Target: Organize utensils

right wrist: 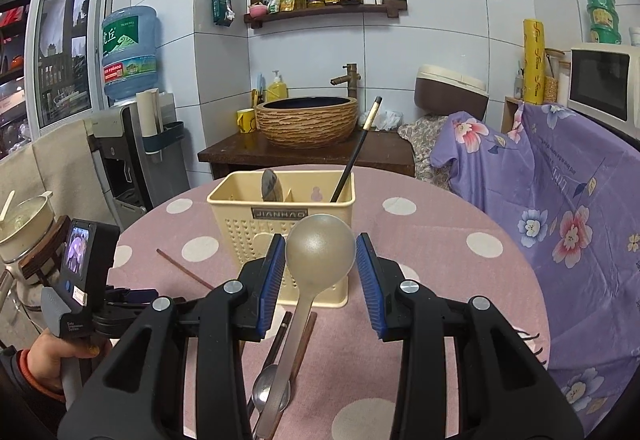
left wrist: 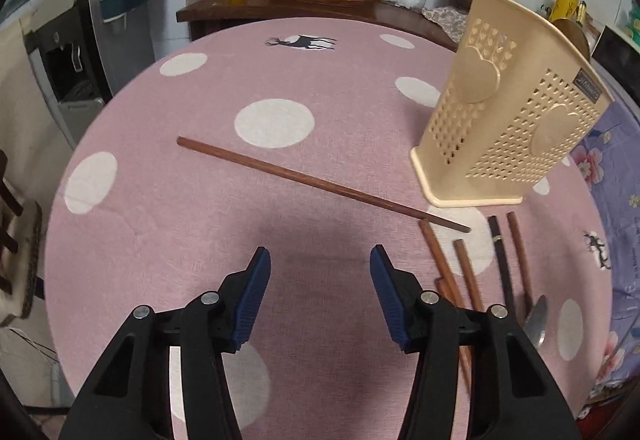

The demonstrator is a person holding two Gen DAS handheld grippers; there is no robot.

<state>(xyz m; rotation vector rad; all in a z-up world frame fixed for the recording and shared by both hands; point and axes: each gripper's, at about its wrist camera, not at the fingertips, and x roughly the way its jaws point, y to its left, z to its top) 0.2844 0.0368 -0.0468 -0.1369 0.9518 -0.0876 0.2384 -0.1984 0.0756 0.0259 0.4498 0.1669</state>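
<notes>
- Left gripper [left wrist: 318, 260] is sitting at lower centre of the left wrist view, jaws apart, nothing between them, only pink tablecloth [left wrist: 200, 220] under the gap.
- Right gripper [right wrist: 320, 260] is clamping a ladle spoon [right wrist: 320, 252] by the sides of its bowl, at centre of the right wrist view; handle is running down toward the bottom edge.
- Long brown chopstick [left wrist: 320, 181] is lying diagonally just above the left fingers, from centre left to lower right.
- More chopsticks [left wrist: 466, 268] and a metal spoon [left wrist: 536, 320] are lying at lower right.
- Beige utensil holder [left wrist: 512, 127] is standing at right; seen from the right wrist, a black chopstick [right wrist: 356, 155] is leaning in its right compartment.
</notes>
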